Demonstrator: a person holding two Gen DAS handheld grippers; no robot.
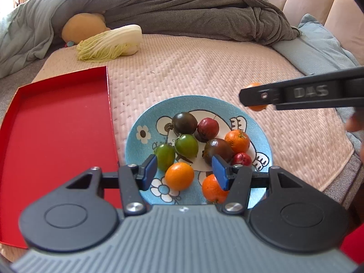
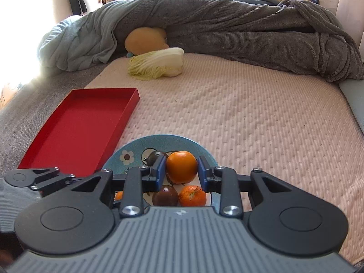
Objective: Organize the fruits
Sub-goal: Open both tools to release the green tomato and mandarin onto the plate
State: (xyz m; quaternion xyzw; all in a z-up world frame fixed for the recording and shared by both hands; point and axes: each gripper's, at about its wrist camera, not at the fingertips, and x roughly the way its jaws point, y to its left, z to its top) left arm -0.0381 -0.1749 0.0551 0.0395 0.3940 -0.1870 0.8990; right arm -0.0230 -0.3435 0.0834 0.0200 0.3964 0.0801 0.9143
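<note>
A blue cartoon plate (image 1: 141, 122) on the bed holds several small fruits: two green (image 1: 187, 145), dark brown (image 1: 184, 122), red (image 1: 208, 128) and orange ones (image 1: 237, 141). My left gripper (image 1: 185, 170) is open low over the plate's near side, around an orange fruit (image 1: 179, 175), not touching it. My right gripper (image 2: 181, 170) is shut on an orange fruit (image 2: 181, 167) and holds it above the plate (image 2: 136, 145). In the left wrist view it enters from the right (image 1: 254, 95) with that fruit. An empty red tray (image 1: 56, 141) lies left of the plate, also in the right wrist view (image 2: 86, 125).
A pink textured blanket (image 2: 250, 113) covers the bed. A plush cabbage (image 1: 109, 43) and a yellow plush (image 1: 82, 26) lie at the back by a rumpled grey duvet (image 1: 182, 6). A blue pillow (image 1: 318, 45) sits at the right.
</note>
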